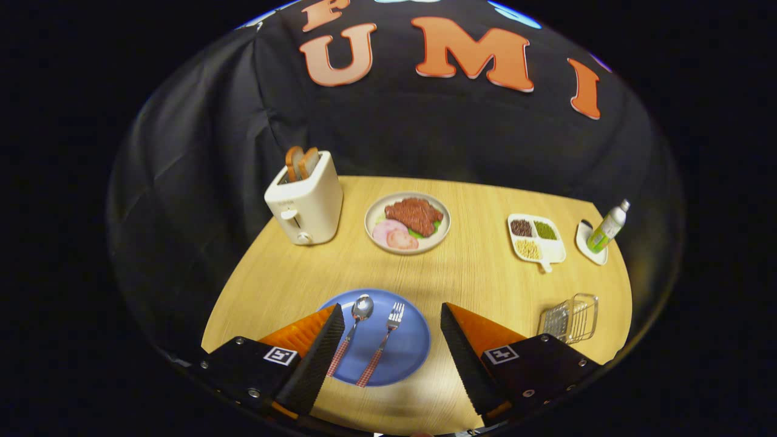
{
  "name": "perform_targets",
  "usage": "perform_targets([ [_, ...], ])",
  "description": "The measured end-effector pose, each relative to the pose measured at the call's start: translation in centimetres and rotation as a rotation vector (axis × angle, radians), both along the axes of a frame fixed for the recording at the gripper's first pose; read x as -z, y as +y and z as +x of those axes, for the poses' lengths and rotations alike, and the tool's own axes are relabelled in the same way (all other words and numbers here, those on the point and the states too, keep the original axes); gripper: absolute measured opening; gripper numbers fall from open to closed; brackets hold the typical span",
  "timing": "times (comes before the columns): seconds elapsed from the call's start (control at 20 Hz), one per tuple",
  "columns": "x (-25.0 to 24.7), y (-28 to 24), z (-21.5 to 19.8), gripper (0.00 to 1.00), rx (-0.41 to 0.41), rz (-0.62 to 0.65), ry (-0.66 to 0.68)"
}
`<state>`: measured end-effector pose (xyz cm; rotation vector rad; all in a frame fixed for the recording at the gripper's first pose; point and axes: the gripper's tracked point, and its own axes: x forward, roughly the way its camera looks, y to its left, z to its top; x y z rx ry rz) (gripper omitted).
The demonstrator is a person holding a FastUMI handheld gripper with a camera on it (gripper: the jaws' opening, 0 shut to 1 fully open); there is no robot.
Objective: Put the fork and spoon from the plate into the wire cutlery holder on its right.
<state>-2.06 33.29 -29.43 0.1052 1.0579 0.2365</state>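
**Tongs Spread Wide Above the Plate**

The tongs are hovering over the near edge of the light wooden surface, angled downward and forward. Their two fingers are standing wide apart and are gripping nothing. The round blue plate is lying between the fingers, with the left finger overlapping the plate's left rim in view.

The metal spoon with a red checked handle is resting on the left part of the plate, bowl pointing away from the tongs. The metal fork with a matching checked handle is lying just beside it, to its right, tines pointing away. The two are sitting close together, roughly parallel and apart.

The wire cutlery holder is sitting on the surface to the right of the plate, just beyond the right finger.

Beyond the plate are standing a cream toaster holding bread slices, a pale plate of meat, a white divided tray of grains and a green-labelled bottle.
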Motion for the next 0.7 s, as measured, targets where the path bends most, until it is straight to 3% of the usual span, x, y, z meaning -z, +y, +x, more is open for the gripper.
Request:
perform_targets([
  [0.15,4.0,1.1,-2.1,0.94,-0.027,-0.003,0.176],
  [0.3,7.0,2.8,-5.0,0.86,-0.001,0.058,0.392],
  [0.7,12.0,3.3,-6.8,0.60,0.040,-0.001,0.592],
])
